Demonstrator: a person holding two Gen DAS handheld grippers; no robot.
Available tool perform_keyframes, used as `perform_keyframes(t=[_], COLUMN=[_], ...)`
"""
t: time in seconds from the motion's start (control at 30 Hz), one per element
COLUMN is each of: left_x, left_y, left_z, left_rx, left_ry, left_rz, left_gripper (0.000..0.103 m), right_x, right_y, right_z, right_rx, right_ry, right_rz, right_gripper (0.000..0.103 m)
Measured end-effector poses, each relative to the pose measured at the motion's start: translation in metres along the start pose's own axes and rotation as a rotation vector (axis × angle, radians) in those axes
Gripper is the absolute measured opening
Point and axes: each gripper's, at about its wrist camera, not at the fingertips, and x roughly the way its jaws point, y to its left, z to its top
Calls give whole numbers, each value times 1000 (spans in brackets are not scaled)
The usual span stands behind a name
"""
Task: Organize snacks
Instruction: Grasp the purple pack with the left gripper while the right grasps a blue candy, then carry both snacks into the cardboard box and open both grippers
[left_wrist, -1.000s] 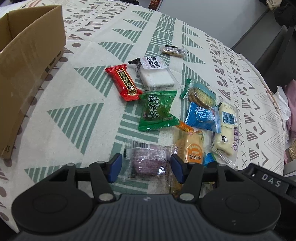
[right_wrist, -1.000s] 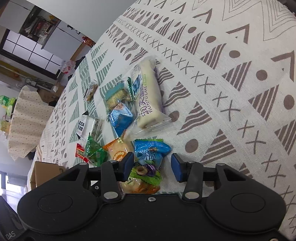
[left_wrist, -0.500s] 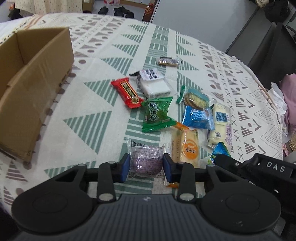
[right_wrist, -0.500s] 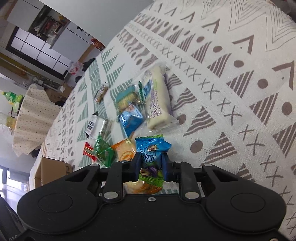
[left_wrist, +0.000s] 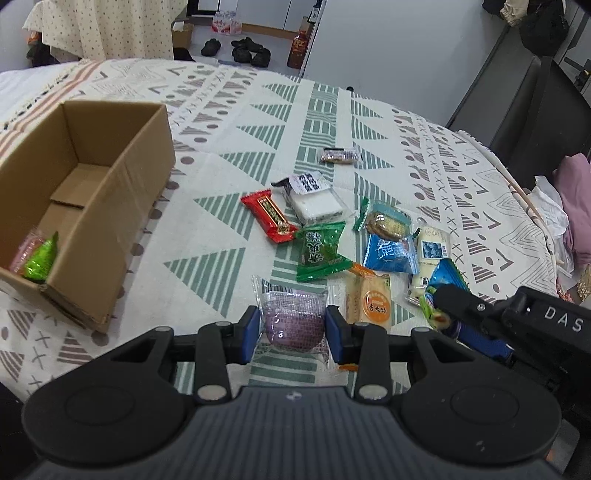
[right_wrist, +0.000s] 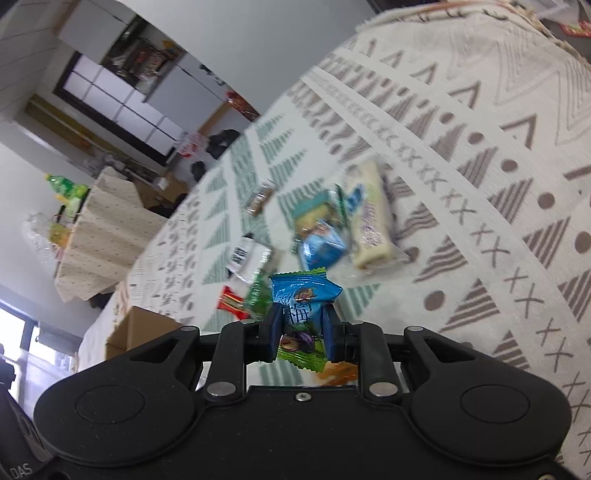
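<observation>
The left hand-held gripper (left_wrist: 291, 329) squeezes a purple snack (left_wrist: 293, 321) just above the table (left_wrist: 207, 236). The right hand-held gripper (right_wrist: 301, 328) pinches a blue snack (right_wrist: 303, 295), also lifted. More snacks (left_wrist: 347, 236) lie in a bunch beyond them. The open box (left_wrist: 122, 206) stands off to the left, with bare cloth between it and the bunch. The table's right edge (left_wrist: 532, 206) is near.

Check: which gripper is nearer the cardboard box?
Left. The left gripper sits just right of the cardboard box; the right gripper is farther right.
</observation>
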Motion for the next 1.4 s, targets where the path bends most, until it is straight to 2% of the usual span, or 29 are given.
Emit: perform_keyframes(t=[0.43,0.77,1.13,1.4], left_x=[-27,-51,-75,-90], left_y=[13,33,66,108], left_z=[15,36,53,65], left_rx=[0,-38,-60,-122], left_ry=[-64,-123,-168,-204], left_rz=[55,68,70,86], left_gripper=[37,37,37,37], right_x=[-20,-25,-23,-19], right_y=[29,73,104,141], right_z=[-4,-4,-3,-12], right_rx=[-67,-136,-169,-220], right_ry=[-32,-42,-62,-52], right_rz=[103,121,132,164], right_gripper=[23,23,23,23])
